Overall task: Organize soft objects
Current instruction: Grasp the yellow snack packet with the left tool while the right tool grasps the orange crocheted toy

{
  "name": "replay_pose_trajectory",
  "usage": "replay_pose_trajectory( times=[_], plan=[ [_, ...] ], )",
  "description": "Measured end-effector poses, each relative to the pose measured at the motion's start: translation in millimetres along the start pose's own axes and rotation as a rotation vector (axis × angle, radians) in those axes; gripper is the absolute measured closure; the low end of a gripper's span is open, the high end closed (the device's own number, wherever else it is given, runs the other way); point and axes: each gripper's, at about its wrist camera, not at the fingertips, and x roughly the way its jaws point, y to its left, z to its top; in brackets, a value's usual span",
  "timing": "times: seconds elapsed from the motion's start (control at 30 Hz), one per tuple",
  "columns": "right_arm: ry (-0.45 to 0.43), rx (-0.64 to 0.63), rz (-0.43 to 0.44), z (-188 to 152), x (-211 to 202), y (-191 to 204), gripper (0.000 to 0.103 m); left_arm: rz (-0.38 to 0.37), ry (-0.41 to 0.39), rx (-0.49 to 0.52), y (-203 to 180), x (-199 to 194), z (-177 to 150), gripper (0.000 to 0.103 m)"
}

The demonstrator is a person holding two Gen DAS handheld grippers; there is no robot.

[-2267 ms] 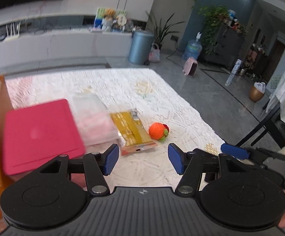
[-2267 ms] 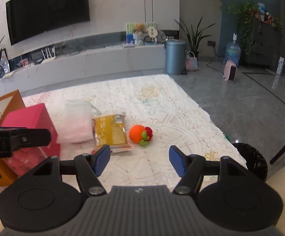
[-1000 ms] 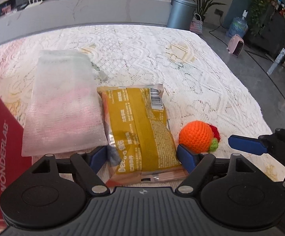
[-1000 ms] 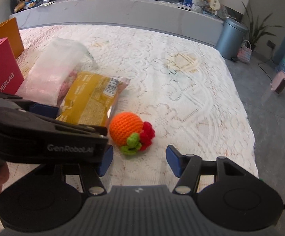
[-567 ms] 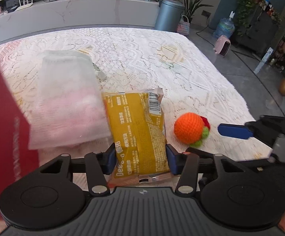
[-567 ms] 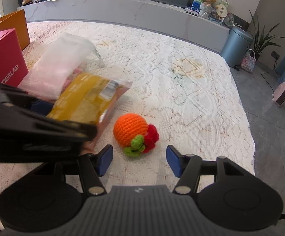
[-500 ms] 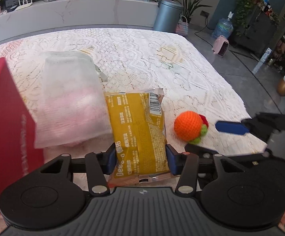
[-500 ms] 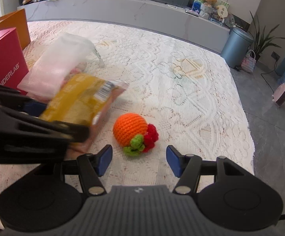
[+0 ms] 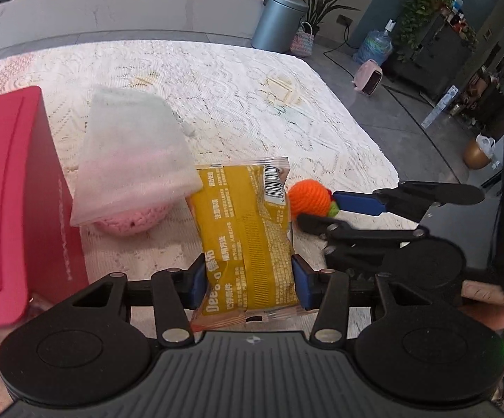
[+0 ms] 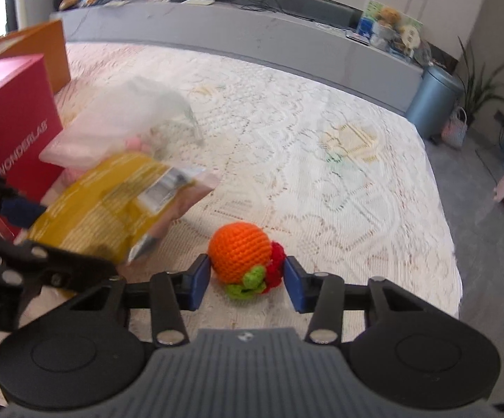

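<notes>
My left gripper (image 9: pixel 248 282) is shut on a yellow snack packet (image 9: pixel 245 230) and holds it above the lace tablecloth; the packet also shows in the right wrist view (image 10: pixel 112 205), lifted and blurred. My right gripper (image 10: pixel 245 278) has its blue pads against both sides of an orange crocheted ball (image 10: pixel 241 254) with green and red trim, which rests on the cloth. The ball also shows in the left wrist view (image 9: pixel 309 198). A clear mesh bag (image 9: pixel 130 153) holding a pink knitted thing (image 9: pixel 130 217) lies to the left.
A red box (image 9: pixel 11 191) stands at the left, also in the right wrist view (image 10: pixel 11 122), with an orange box (image 10: pixel 43 48) behind it. The table's right edge (image 10: pixel 454 278) drops to a grey floor. A grey bin (image 9: pixel 279 21) stands beyond the table.
My left gripper shut on the yellow packet and lifted it. My right gripper moved forward and closed its pads around the orange ball.
</notes>
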Motion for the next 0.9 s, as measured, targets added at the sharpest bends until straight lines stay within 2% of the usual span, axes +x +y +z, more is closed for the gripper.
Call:
replay_pose_trajectory(
  times=[0.3, 0.5, 0.53, 0.6, 0.7, 0.8, 0.9],
  plan=[
    [0.003, 0.111, 0.006, -8, -46, 8, 0.068, -0.052, -0.005, 0.017, -5, -35, -17, 0.047],
    [-0.036, 0.214, 0.023, -10, -95, 27, 0.071, -0.089, -0.06, 0.033, -2, -81, -30, 0.047],
    [-0.048, 0.23, 0.029, -11, -104, 31, 0.075, -0.09, -0.074, 0.033, -1, -90, -32, 0.047],
    [-0.062, 0.257, 0.03, -12, -120, 42, 0.103, -0.086, -0.098, 0.031, 3, -106, -34, 0.047],
    [-0.088, 0.275, 0.022, -14, -139, 59, 0.103, -0.081, -0.138, 0.021, 12, -129, -40, 0.047],
    [-0.078, 0.265, 0.021, -16, -145, 79, 0.103, -0.062, -0.154, 0.02, 23, -144, -48, 0.047],
    [-0.044, 0.245, -0.048, -20, -135, 91, 0.102, -0.047, -0.147, 0.004, 33, -150, -57, 0.047]
  ],
)
